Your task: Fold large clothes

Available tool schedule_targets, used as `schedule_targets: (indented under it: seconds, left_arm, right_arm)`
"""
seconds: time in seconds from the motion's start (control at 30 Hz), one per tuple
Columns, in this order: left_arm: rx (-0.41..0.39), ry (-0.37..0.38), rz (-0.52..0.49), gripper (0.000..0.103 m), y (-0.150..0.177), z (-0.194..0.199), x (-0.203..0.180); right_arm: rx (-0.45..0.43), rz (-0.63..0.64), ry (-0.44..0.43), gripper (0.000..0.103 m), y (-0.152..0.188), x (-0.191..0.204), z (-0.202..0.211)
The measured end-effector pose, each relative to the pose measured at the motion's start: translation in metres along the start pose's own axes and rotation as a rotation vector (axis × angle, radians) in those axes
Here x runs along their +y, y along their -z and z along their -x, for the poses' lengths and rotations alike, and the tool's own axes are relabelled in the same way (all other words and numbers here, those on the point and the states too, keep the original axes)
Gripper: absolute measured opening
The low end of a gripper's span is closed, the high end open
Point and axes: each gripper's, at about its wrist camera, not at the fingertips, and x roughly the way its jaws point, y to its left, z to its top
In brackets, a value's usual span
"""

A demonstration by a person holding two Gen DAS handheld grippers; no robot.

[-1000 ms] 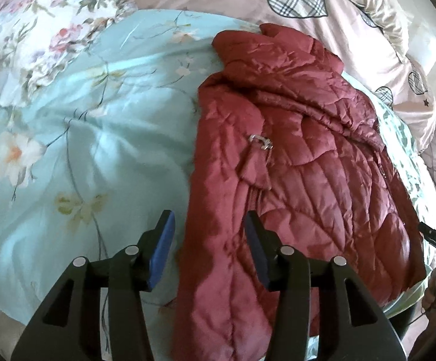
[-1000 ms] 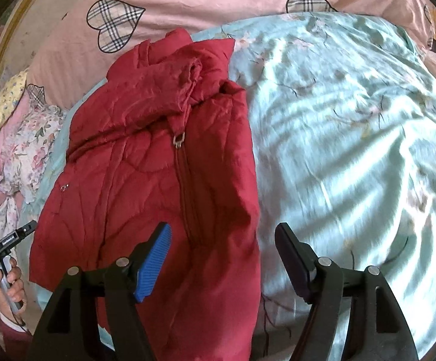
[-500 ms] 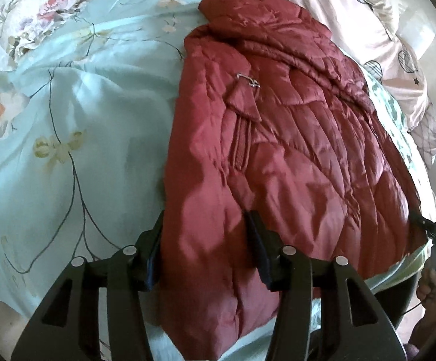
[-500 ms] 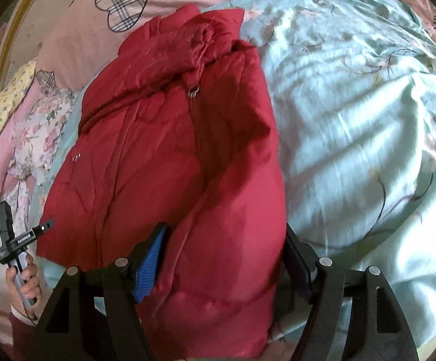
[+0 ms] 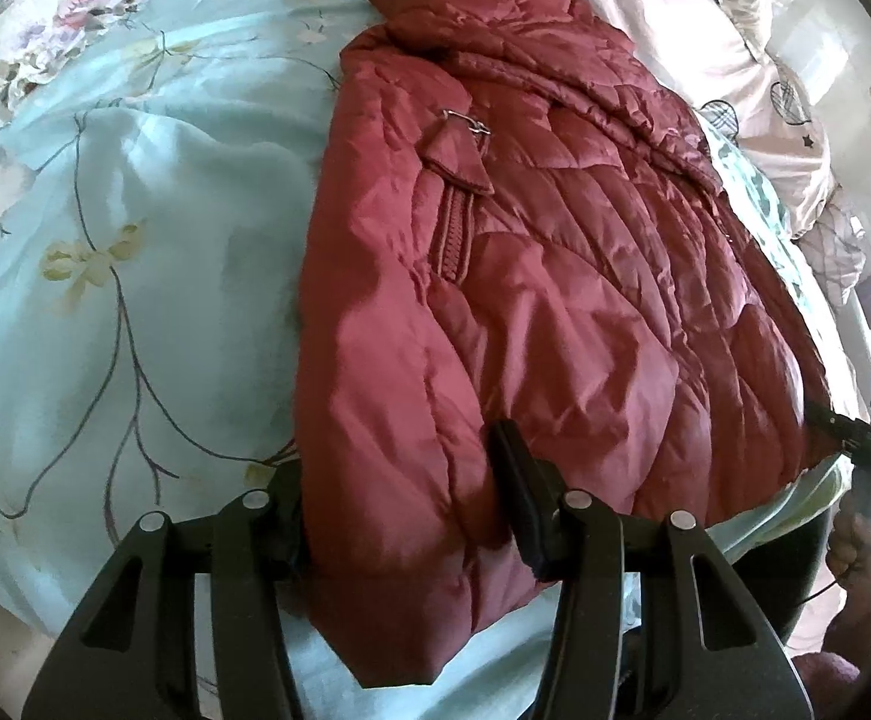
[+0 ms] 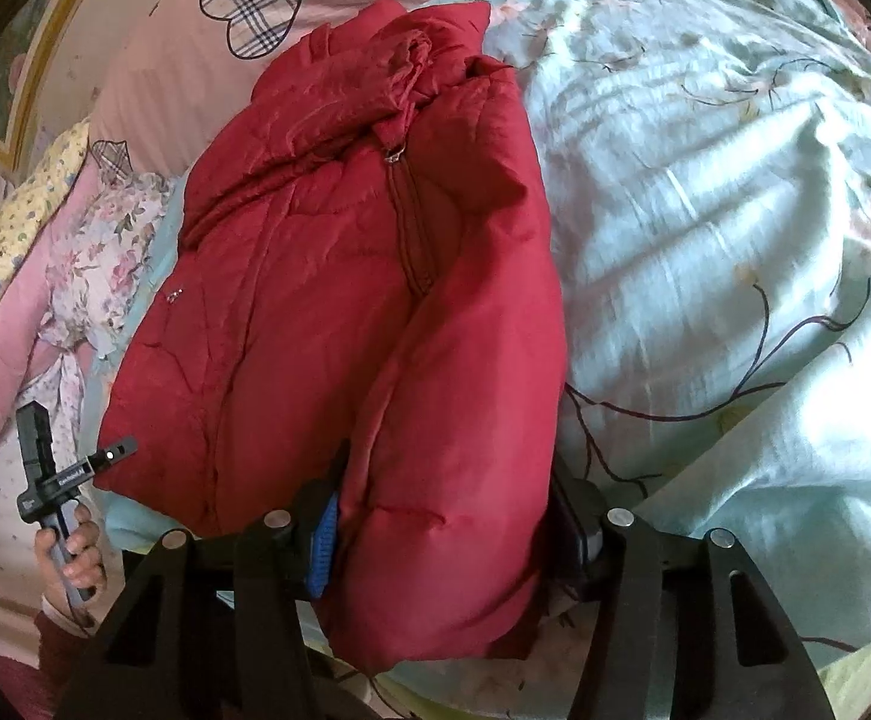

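Both grippers have closed in on the jacket [image 5: 543, 276] lying on the quilt [image 5: 135, 276]: left gripper [image 5: 402, 495] and right gripper [image 6: 444, 525], spread, now straddle its near hem. Grab looks next.

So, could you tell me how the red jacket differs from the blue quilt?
The jacket is plain dark red with stitched puffy panels and a zipper; the quilt is pale blue, printed with flowers and branches. The jacket lies folded on top; the quilt spreads beneath it. Both are soft and creased.
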Motion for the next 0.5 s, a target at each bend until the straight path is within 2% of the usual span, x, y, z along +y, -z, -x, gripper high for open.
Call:
schedule_targets:
  seconds: [0.07, 0.13, 0.23, 0.37, 0.5]
  left_arm:
    - [0.003, 0.017, 0.001, 0.048, 0.001, -0.001, 0.001]
    - [-0.003, 0.034, -0.011, 0.034, 0.003, 0.000, -0.001]
    - [-0.015, 0.043, -0.031, 0.025, 0.004, 0.003, -0.006]
    - [-0.034, 0.044, -0.049, 0.020, 0.004, 0.009, -0.010]
    - [-0.057, 0.069, -0.050, 0.018, 0.006, 0.022, -0.010]
  right_arm:
    - [-0.004, -0.005, -0.005, 0.058, 0.002, 0.000, 0.001]
    - [-0.010, -0.009, -0.014, 0.054, 0.003, 0.000, 0.002]
    - [-0.018, -0.009, -0.041, 0.045, 0.003, 0.002, 0.004]
    - [-0.025, 0.012, -0.061, 0.036, 0.004, 0.008, 0.008]
    - [-0.029, 0.012, -0.098, 0.032, 0.003, 0.007, 0.014]
